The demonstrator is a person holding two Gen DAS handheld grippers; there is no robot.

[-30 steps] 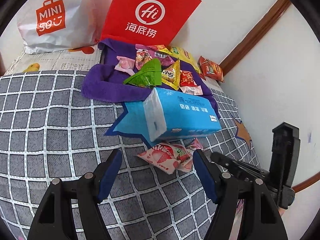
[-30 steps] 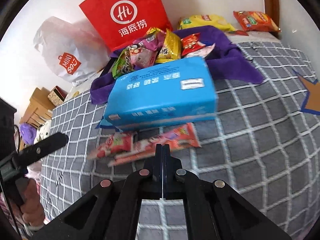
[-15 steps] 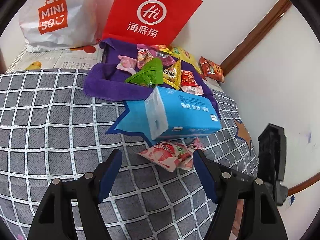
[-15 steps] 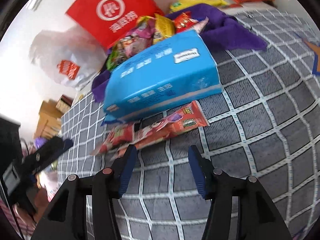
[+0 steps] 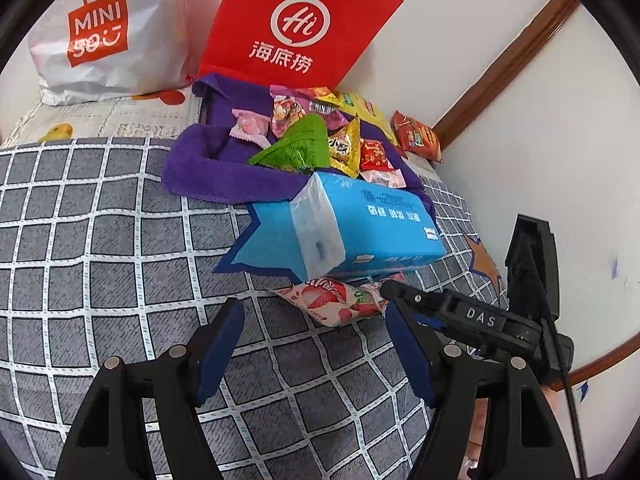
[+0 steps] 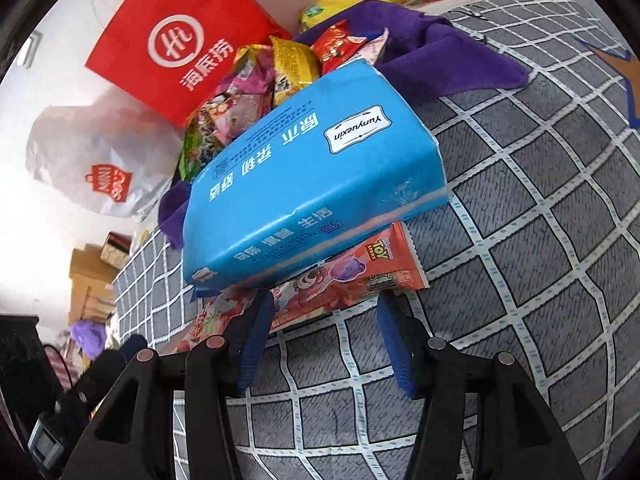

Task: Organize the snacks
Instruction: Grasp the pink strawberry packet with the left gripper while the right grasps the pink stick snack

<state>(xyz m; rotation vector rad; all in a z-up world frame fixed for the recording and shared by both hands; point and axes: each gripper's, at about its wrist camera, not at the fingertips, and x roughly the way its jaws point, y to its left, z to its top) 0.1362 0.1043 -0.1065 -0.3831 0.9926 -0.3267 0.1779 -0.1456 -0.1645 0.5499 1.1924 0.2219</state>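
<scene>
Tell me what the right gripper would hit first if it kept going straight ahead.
Probably the red Toy Story snack packet: the open right gripper points at its near edge, below the blue tissue pack. Depth is uncertain.

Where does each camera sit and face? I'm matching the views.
Left wrist: on the left gripper, looking over its open fingers at the tissue pack and snacks; right gripper shows.
Right wrist: on the right gripper, close to the tissue pack; open fingers show.
Shared: tissue pack, red bag, strawberry packet.
</scene>
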